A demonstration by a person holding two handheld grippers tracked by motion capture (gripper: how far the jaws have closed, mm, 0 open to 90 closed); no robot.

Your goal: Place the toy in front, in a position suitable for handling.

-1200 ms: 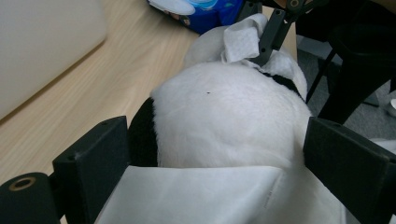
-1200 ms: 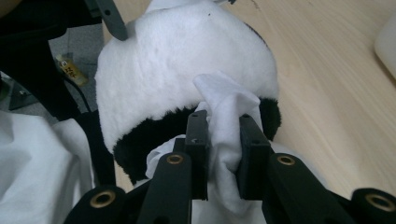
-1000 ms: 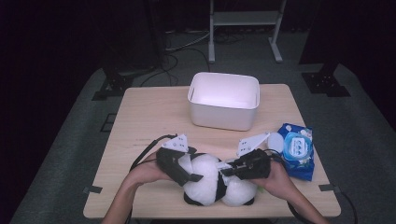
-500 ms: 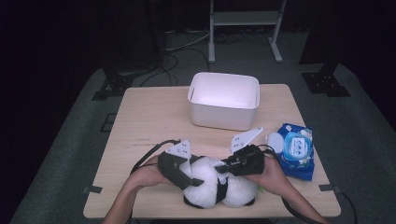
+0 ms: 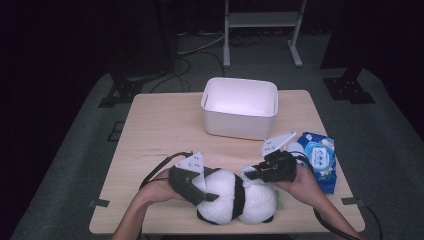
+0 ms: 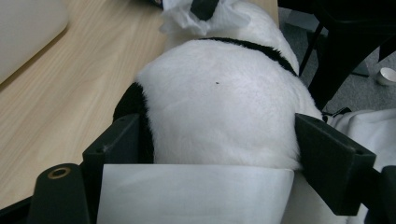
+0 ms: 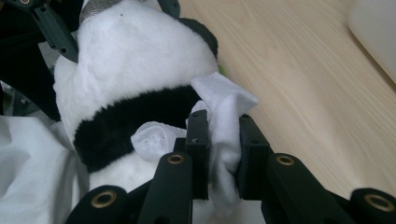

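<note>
One panda toy (image 5: 235,197), one tub (image 5: 240,107), one packet (image 5: 317,157)

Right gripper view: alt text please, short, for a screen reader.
The right gripper pinches a crumpled white wipe between its two black jaws, against a black-and-white plush panda lying on a light wooden table. The corner of a white bin shows at upper right.

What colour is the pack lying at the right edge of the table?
Blue with white markings; the pack shows best in the high view, beside the right gripper.
</note>
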